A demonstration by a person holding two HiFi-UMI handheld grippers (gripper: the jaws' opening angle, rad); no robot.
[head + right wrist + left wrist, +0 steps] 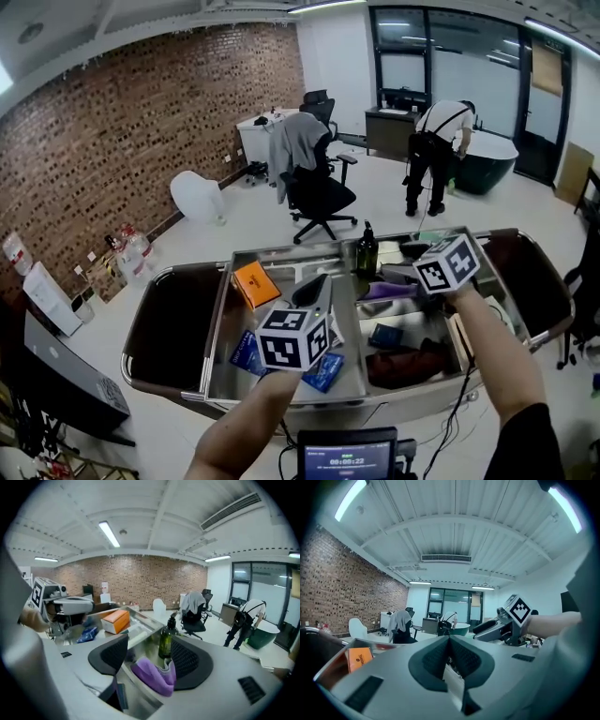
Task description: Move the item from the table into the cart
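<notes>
The steel cart (215, 328) fills the middle of the head view. It holds an orange box (255, 283), a dark green pump bottle (367, 251) and a purple cloth (389, 291). My right gripper (398, 274) hovers over the cart's right half with its jaws open. In the right gripper view (150, 656) the purple cloth (152, 674) lies low between the jaws, resting in the cart, with the bottle (165, 641) just beyond. My left gripper (314, 286) is over the cart's front middle and is shut (449, 656). A thin pale strip shows below its pads; what it is I cannot tell.
Blue packets (323, 370) and a dark red cloth (408, 361) lie in the cart's near trays. A small screen (347, 455) sits at the front edge. Behind the cart stand an office chair with a grey jacket (314, 178) and a person bending over a dark tub (436, 141).
</notes>
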